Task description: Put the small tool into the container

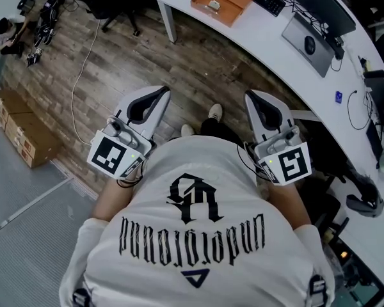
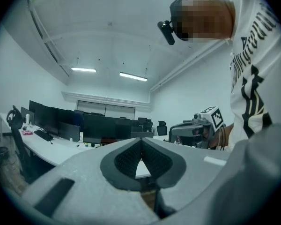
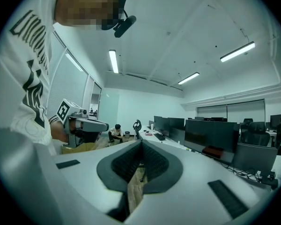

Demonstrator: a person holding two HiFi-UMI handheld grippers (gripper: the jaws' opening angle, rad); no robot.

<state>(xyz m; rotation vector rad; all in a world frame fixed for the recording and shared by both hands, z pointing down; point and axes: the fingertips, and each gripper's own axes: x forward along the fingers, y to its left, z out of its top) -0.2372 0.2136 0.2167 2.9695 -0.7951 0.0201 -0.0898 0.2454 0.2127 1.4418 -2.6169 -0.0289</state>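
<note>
An orange open tray [image 1: 222, 0] rests on the white curved desk [image 1: 256, 40] ahead, with a small pale object [image 1: 212, 5] in it; what it is I cannot tell. No other small tool shows in any view. My left gripper [image 1: 159, 93] and right gripper [image 1: 253, 96] are held level at waist height over the wooden floor, well short of the desk. Both are shut with nothing between the pads, as the left gripper view [image 2: 141, 142] and right gripper view [image 3: 141, 144] show. Each gripper view shows the other gripper beside it.
A keyboard [image 1: 269, 2], a mouse [image 1: 310, 44] on a grey pad and monitors sit on the desk right of the tray. A desk leg [image 1: 167, 21] and a chair base [image 1: 118, 18] stand ahead left. Cardboard boxes [image 1: 25, 136] line the left wall. A cable trails over the floor.
</note>
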